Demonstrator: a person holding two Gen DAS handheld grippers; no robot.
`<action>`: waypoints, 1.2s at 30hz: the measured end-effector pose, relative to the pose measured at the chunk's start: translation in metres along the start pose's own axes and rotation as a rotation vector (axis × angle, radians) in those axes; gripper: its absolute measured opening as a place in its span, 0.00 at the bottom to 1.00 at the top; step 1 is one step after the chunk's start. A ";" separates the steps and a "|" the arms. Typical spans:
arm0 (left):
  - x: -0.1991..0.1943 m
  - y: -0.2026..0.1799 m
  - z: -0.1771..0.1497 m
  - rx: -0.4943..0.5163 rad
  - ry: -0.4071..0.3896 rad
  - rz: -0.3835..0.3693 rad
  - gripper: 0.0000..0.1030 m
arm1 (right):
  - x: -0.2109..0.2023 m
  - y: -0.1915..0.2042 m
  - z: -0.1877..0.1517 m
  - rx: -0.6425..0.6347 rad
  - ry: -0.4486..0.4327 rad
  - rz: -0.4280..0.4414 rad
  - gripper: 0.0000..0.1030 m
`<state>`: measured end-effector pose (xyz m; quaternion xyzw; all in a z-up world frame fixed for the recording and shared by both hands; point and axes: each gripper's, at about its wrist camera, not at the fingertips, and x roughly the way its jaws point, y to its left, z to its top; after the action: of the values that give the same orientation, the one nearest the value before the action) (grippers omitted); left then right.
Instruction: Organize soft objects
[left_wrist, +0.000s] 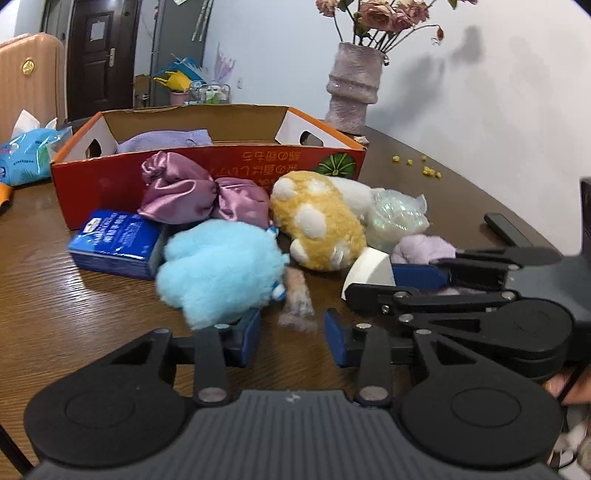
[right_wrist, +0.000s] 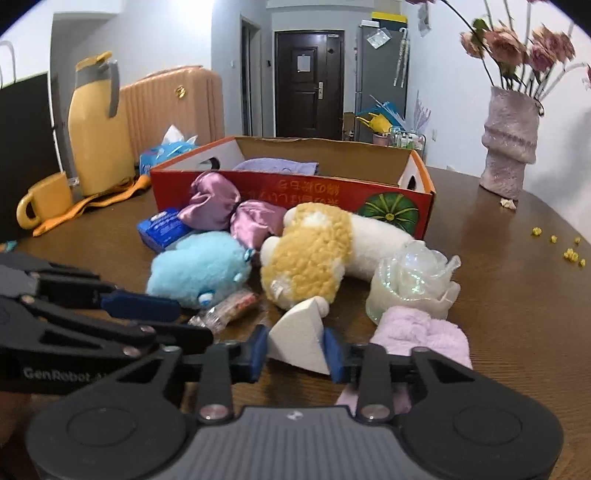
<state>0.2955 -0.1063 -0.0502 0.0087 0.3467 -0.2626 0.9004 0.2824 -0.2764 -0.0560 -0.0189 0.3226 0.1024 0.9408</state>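
A pile of soft things lies in front of the red cardboard box (left_wrist: 110, 177) (right_wrist: 424, 206): a blue plush (left_wrist: 218, 266) (right_wrist: 199, 269), a yellow and white plush (left_wrist: 317, 221) (right_wrist: 310, 251), a pink satin bag (left_wrist: 192, 192) (right_wrist: 229, 210), an iridescent pouch (left_wrist: 399, 218) (right_wrist: 413, 280) and a lilac cloth (left_wrist: 421, 249) (right_wrist: 424, 332). My right gripper (right_wrist: 295, 350) is shut on a white sponge wedge (right_wrist: 301, 341) (left_wrist: 371, 269). My left gripper (left_wrist: 291, 332) is open, its left finger under the blue plush, with a small wrapped item (left_wrist: 297, 299) (right_wrist: 229, 308) between the fingers. A purple cloth (left_wrist: 166, 140) (right_wrist: 277, 165) lies in the box.
A blue tissue pack (left_wrist: 118, 240) (right_wrist: 164, 225) lies beside the pile. A vase of flowers (left_wrist: 354, 85) (right_wrist: 509, 140) stands at the back right. A yellow jug (right_wrist: 96, 129), a yellow mug (right_wrist: 44, 199) and a wet-wipe pack (left_wrist: 26, 155) are on the left. Yellow crumbs (right_wrist: 572, 253) dot the table.
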 end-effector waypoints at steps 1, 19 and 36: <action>0.005 -0.002 0.003 -0.010 0.009 0.017 0.38 | -0.001 -0.003 0.000 0.009 -0.005 -0.001 0.29; -0.080 -0.027 -0.017 -0.066 -0.078 0.040 0.19 | -0.078 -0.004 -0.009 0.108 -0.141 0.113 0.30; -0.008 0.048 0.191 -0.048 -0.144 0.020 0.19 | -0.031 -0.074 0.144 0.128 -0.211 0.149 0.31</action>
<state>0.4315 -0.0991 0.0922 -0.0285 0.2872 -0.2453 0.9255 0.3602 -0.3399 0.0744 0.0761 0.2285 0.1523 0.9585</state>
